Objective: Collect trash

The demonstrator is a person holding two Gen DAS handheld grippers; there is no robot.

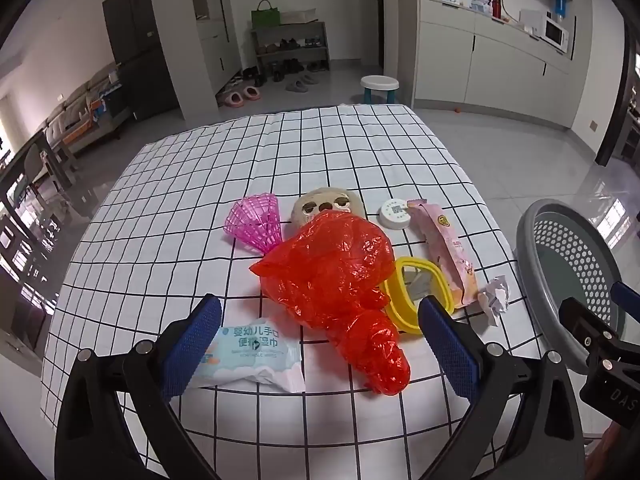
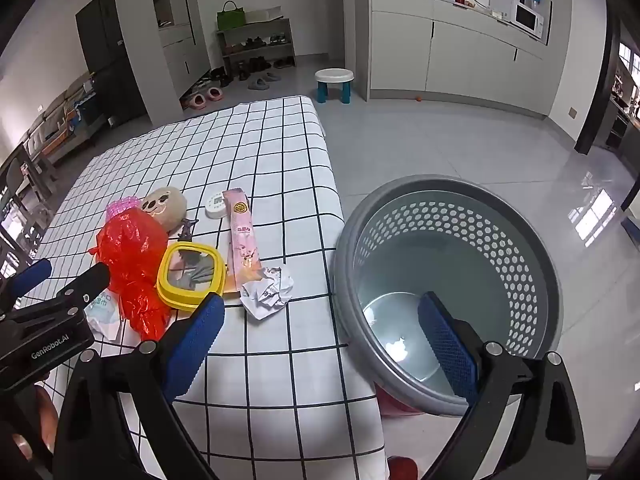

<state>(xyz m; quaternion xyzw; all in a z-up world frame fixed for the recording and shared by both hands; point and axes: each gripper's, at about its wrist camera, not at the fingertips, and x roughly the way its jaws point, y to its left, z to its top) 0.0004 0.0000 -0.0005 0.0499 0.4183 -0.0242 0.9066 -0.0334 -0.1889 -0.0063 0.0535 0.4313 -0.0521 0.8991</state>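
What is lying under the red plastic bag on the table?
The red plastic bag overlaps the sloth plush and the yellow-framed mirror. The plush's lower part is covered; anything else beneath cannot be seen.

left hand-held gripper (image 1: 320, 344): jaws wide | over red bag (image 1: 336, 280) | wipes pack (image 1: 252, 356) beside

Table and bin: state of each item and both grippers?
red plastic bag: crumpled, lying on table
wet-wipes pack: flat, beside bag
crumpled paper: balled, near table edge
pink wrapper: lying flat
yellow-framed mirror: lying face up
grey basket: upright, looks empty
left gripper: open
right gripper: open
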